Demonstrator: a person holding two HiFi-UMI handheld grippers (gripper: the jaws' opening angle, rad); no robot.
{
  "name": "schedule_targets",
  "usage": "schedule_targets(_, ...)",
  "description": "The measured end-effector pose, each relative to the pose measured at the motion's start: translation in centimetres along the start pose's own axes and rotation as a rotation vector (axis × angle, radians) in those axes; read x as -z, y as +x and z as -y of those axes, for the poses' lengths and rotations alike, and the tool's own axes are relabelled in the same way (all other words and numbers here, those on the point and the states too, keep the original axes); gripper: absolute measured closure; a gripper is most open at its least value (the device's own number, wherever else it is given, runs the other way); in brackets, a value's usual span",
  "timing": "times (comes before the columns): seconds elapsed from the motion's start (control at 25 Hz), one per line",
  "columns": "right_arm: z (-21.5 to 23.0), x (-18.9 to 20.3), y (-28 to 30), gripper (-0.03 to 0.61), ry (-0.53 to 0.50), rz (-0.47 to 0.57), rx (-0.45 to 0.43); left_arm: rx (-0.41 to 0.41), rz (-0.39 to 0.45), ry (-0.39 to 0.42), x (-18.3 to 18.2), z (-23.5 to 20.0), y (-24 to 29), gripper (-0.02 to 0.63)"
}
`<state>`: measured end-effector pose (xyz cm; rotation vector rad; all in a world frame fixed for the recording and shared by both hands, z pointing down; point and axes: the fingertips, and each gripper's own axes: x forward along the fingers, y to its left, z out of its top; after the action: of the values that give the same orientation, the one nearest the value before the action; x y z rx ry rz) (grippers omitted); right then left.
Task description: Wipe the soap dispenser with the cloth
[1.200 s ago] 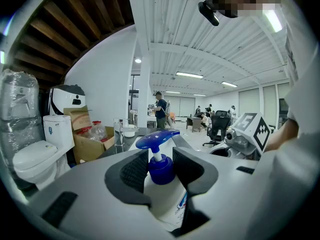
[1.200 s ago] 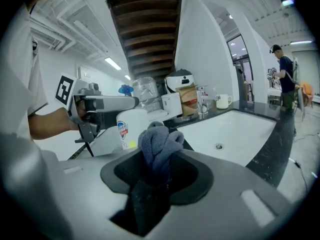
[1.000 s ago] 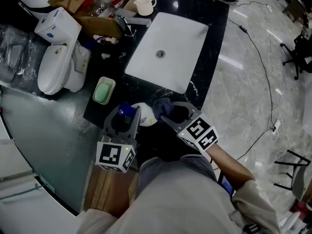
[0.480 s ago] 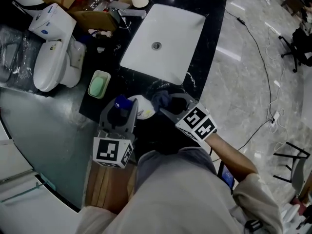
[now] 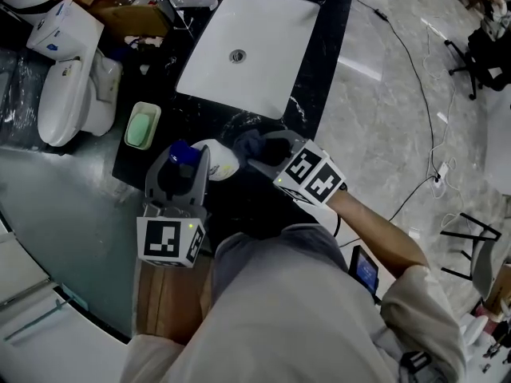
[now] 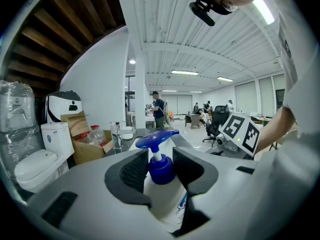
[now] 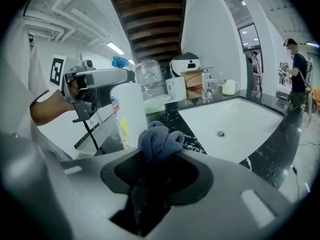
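Note:
The soap dispenser (image 5: 219, 164) is a white bottle with a blue pump (image 6: 159, 149). My left gripper (image 5: 188, 159) is shut on its neck and shoulders and holds it tilted over the black counter's near end. In the left gripper view the bottle (image 6: 167, 196) fills the gap between the jaws. My right gripper (image 5: 257, 152) is shut on a bunched dark blue cloth (image 7: 159, 140). The cloth (image 5: 246, 142) sits just right of the bottle, close to its white side (image 7: 129, 114); I cannot tell whether they touch.
A white rectangular sink (image 5: 247, 46) is set into the black marble counter (image 5: 327, 38) beyond the grippers. A green soap dish (image 5: 142, 126) lies to the left, with a toilet (image 5: 68, 78) and cardboard boxes (image 5: 120, 14) farther left. Grey floor with cables lies to the right.
The head view has swung, so everything sits higher and more to the left in the picture. My right gripper has dipped slightly with the cloth beside the bottle. The left gripper keeps the dispenser still.

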<state>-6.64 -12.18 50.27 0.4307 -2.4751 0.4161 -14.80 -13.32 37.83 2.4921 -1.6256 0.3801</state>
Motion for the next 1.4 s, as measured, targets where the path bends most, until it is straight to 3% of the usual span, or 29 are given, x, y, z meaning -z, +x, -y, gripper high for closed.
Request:
schedule_targets(0.76, -0.9, -0.9, -0.8, 0.437, -0.030, -0.055, -0.063, 0.015, 0.021, -0.015, 0.1, -0.2, -0.4, 0.460)
schedule_targets(1.4, -2.4, -1.5, -2.0, 0.437, -0.079, -0.078, -0.098, 0.106, 0.021, 0.110, 0.3, 2.9, -1.1, 0.461)
